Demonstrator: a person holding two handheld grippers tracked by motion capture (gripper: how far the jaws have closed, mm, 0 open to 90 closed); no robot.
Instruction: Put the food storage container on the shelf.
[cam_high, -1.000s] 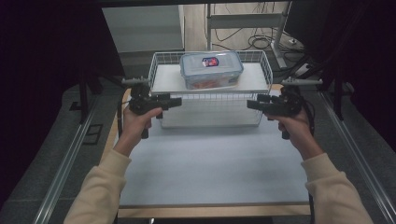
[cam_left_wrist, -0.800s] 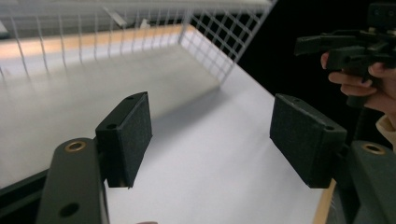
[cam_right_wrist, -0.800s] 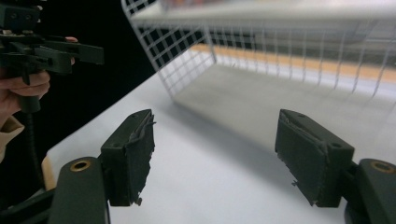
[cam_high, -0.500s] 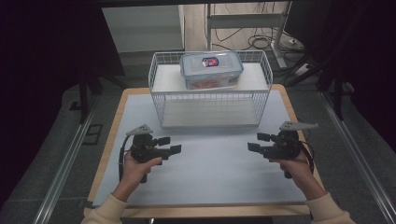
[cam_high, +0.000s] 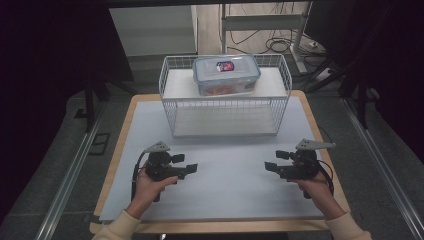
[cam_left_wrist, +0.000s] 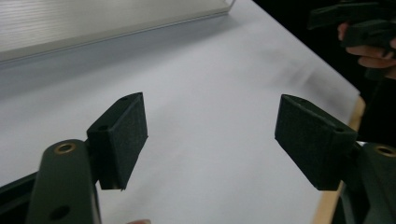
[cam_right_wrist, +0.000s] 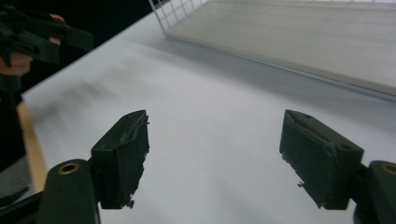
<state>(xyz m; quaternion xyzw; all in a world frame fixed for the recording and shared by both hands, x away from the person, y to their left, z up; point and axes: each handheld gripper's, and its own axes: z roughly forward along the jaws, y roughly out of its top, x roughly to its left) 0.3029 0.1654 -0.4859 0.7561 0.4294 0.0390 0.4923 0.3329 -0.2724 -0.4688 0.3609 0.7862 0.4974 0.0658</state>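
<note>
My left gripper (cam_high: 185, 164) hovers low over the white mat at front left, pointing inward. Its jaws have just been opening and stand wide, with nothing between them (cam_left_wrist: 212, 140). My right gripper (cam_high: 275, 160) mirrors it at front right; it too has just been opening, and bare mat shows between its pads (cam_right_wrist: 215, 149). Each gripper view shows the other hand's gripper farther off: the right one (cam_left_wrist: 359, 23) and the left one (cam_right_wrist: 42, 35). A clear lidded food box (cam_high: 226, 74) rests on the upper shelf of a white wire basket (cam_high: 167, 97) at the back.
The white mat (cam_high: 225, 200) covers a wooden table whose edge (cam_high: 215, 227) runs along the front. Metal rails flank the table on the floor. Cables and a desk leg lie behind the basket. Open mat lies between the two grippers.
Both hands came down from the basket's sides to the front of the mat, most of it in the first half second. Both pairs of jaws opened wider.
</note>
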